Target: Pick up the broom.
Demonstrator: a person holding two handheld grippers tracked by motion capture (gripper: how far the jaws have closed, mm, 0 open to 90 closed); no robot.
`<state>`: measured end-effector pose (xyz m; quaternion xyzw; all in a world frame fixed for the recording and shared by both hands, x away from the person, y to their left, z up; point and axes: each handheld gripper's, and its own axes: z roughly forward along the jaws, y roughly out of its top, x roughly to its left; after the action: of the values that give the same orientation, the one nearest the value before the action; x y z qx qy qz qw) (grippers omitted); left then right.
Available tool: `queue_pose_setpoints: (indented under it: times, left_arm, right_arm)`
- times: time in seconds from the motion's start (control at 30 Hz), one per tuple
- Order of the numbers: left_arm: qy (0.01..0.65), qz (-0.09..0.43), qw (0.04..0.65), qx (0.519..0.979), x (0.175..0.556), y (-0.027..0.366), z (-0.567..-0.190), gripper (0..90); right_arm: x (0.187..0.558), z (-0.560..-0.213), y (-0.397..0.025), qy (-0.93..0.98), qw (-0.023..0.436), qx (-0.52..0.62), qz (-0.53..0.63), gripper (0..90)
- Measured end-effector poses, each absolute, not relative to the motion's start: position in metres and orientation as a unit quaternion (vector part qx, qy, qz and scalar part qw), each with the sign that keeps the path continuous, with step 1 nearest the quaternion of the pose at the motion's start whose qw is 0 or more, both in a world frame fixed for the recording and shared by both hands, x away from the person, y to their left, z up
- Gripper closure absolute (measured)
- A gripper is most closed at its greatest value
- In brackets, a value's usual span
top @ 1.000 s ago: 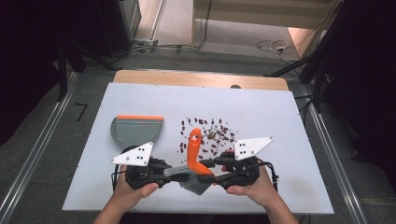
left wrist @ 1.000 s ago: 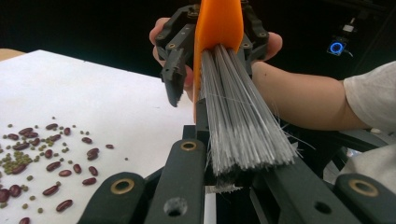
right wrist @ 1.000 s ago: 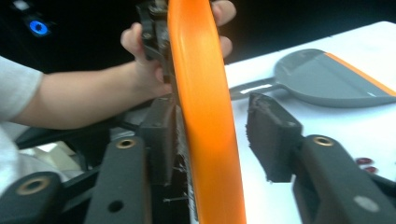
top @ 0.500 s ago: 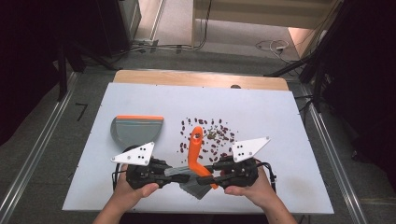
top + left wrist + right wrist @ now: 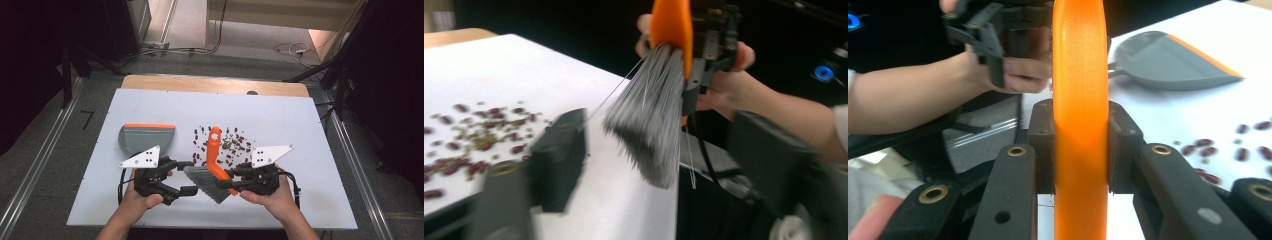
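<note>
Right tool: my right tool (image 5: 239,180) is clamped on the orange handle of the hand brush (image 5: 214,165); in the right gripper view the handle (image 5: 1080,120) sits squeezed between both pads, running straight up the middle.
Left tool: my left tool (image 5: 187,176) has its jaws apart and grips nothing; in the left gripper view the grey bristles (image 5: 651,125) hang between its two jaws without either one touching them, as far as I can tell through the blur.
Brush place: near edge of the white desk (image 5: 300,125), between my two hands, lifted in my right tool.
Brush axis: the long axis runs near to far with a slight lean; the handle end with its hole points far, toward the beans, and the bristle head points near and left, toward my left tool.
Beans: scattered red beans (image 5: 235,145) lie just far of the brush, around and right of the handle tip.
Dustpan: grey dustpan (image 5: 145,139) with an orange lip lies on the left, just far of my left hand, lip on its far side.
Key relation: the beans lie far and slightly right of my right tool, the dustpan far of my left; I judge the left hand is nearer the pan, so it should take that.
</note>
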<state>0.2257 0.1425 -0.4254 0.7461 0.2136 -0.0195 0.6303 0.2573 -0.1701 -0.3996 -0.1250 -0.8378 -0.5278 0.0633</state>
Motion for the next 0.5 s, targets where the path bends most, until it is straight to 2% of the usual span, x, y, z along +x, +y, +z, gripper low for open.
queue_pose_setpoints:
  times: [0.03,0.07,0.2,0.5]
  left_arm:
    - [0.221,-0.011,0.629,0.745,0.226,0.144,-0.425,15.1]
    - [0.228,-0.003,0.627,0.745,0.226,0.145,-0.425,8.0]
    - [0.243,0.012,0.627,0.74,0.228,0.15,-0.426,0.3]
    - [0.271,0.052,0.629,0.727,0.228,0.166,-0.428,0.2]
  right_arm:
    - [0.257,-0.4,-0.17,-0.838,0.063,-0.125,-0.528,68.9]
    - [0.258,-0.399,-0.173,-0.839,0.05,-0.137,-0.524,68.9]
    - [0.261,-0.398,-0.178,-0.84,0.026,-0.161,-0.518,68.9]
    - [0.267,-0.398,-0.188,-0.842,-0.027,-0.203,-0.499,69.0]
